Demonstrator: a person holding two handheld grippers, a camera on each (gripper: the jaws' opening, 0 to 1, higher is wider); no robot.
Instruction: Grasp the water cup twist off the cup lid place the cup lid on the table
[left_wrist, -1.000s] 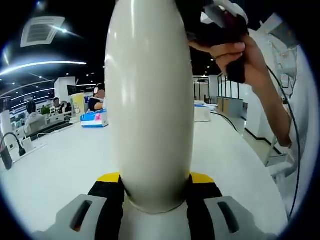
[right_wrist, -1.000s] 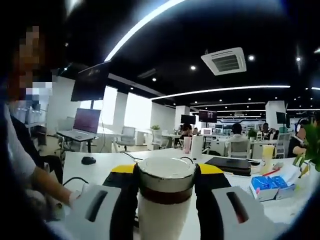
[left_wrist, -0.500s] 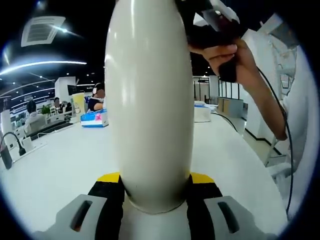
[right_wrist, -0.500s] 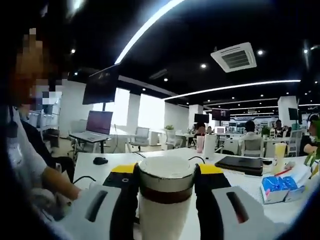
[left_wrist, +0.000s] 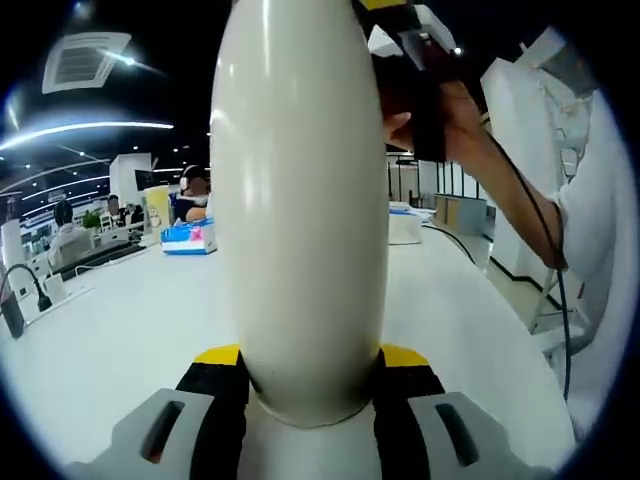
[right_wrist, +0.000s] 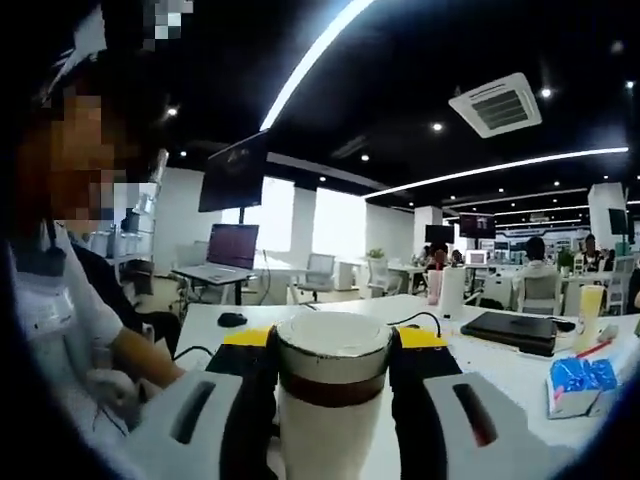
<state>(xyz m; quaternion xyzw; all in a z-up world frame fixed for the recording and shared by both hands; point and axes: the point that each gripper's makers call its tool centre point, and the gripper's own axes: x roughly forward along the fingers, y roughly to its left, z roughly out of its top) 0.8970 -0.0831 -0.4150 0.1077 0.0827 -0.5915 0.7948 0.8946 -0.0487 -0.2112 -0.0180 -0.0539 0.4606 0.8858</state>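
Since the earlier frame, the right gripper (left_wrist: 415, 60) has turned at 1 o'clock in the left gripper view. The left gripper (left_wrist: 310, 375) pinches the cream water cup (left_wrist: 300, 200) by its body, upright above the white table (left_wrist: 110, 340). In the right gripper view, the right gripper (right_wrist: 332, 350) is pressed on the cup lid (right_wrist: 333, 345) at 6 o'clock.

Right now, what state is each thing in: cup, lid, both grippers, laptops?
Cup: upright, clamped at its base by the left gripper.
Lid: on the cup top, clamped by the right gripper; whether it is loosened cannot be told.
Left gripper: shut on the cup.
Right gripper: shut on the lid.
Open laptop: screen lit.
Dark laptop: closed, flat on the table.
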